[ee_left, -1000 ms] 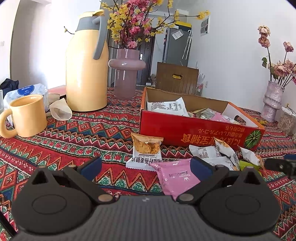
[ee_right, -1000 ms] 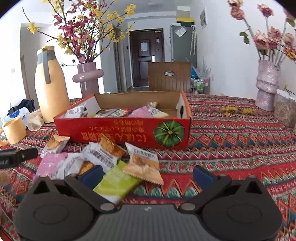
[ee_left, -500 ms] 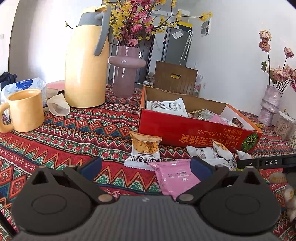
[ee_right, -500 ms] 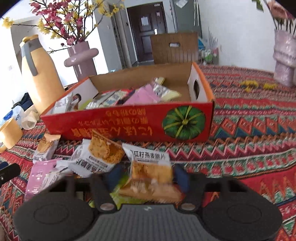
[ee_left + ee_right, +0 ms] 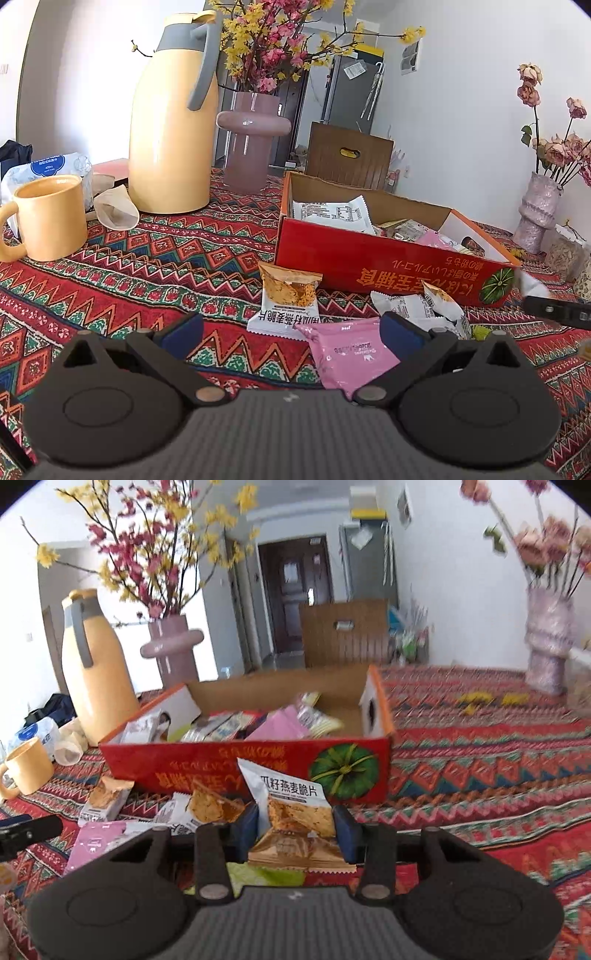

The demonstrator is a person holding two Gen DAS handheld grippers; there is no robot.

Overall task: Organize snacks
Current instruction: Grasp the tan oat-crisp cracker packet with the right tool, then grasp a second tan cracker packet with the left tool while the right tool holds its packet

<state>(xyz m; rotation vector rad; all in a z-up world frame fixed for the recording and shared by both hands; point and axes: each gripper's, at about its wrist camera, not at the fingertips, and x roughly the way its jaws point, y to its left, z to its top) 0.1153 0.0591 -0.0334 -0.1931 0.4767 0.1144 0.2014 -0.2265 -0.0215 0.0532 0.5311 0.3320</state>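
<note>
So right gripper [image 5: 295, 825] has just been closing and its blue pads are now pinched on an oat crisp packet [image 5: 295, 812], white top with black print, orange snack picture lower down. Packet sits upright between the jaws, in front of the red snack box [image 5: 243, 764] but not in it, and it looks lifted a bit off the pile. Right wrist view is kinda blurry so can't say more than that

Left gripper [image 5: 290, 332] is wide open with nothing clamped. It hangs low over the desk [image 5: 147, 266], which has a red zigzag cloth on it. A pink packet [image 5: 347, 350] lies on the cloth partly under its right finger, and a second oat crisp packet [image 5: 286, 306] lies flat just beyond, close to the box's front wall. A couple more white packets [image 5: 417, 306] are bunched to the right of that

Box is open on top and already has a bunch of packets inside, white one at the left end, pink one near the middle

Off to the left: yellow mug [image 5: 48, 218], tall yellow thermos jug [image 5: 173, 140], mauve vase [image 5: 251, 144] with pink and yellow blossoms
</note>
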